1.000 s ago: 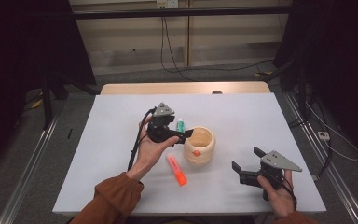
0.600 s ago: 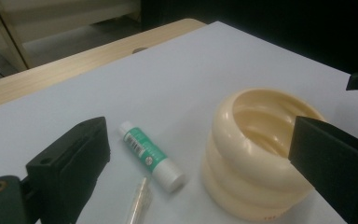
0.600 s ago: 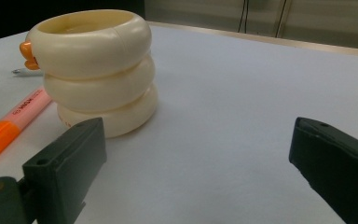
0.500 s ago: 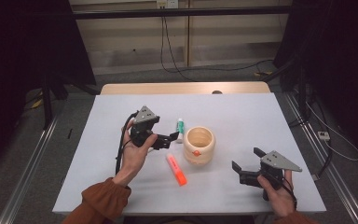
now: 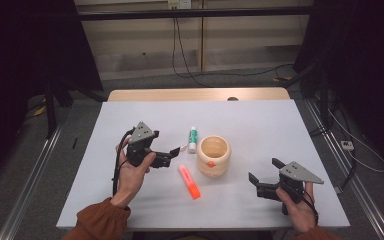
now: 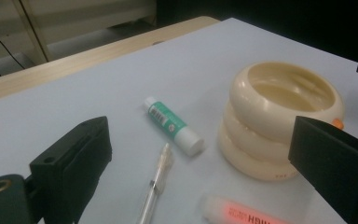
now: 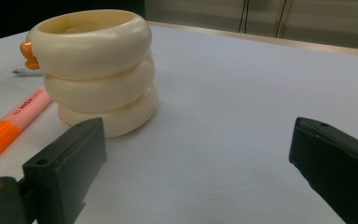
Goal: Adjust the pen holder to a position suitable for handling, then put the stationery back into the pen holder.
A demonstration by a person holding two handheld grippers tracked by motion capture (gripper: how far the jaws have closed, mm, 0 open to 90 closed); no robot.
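Five loose things on one white table (image 5: 260,120), plus two hand-held grippers.

One cream ringed holder (image 5: 213,155), standing upright; one orange highlighter (image 5: 189,182); one green-and-white glue stick (image 5: 193,139); one clear pen (image 6: 156,186), which the high view leaves as a thin sliver, so its kind is likely rather than certain. Two grippers, the left gripper (image 5: 172,155) and the right gripper (image 5: 265,175), each with two black jaws spread apart.

Cream ribbed pen holder (image 5: 213,155) with a small orange spot on its side. Beside it, a green-and-white glue stick (image 5: 193,139), a clear pen (image 6: 156,185) and an orange highlighter (image 5: 189,181), on a white bench (image 5: 260,122). Black tongs (image 5: 168,157).
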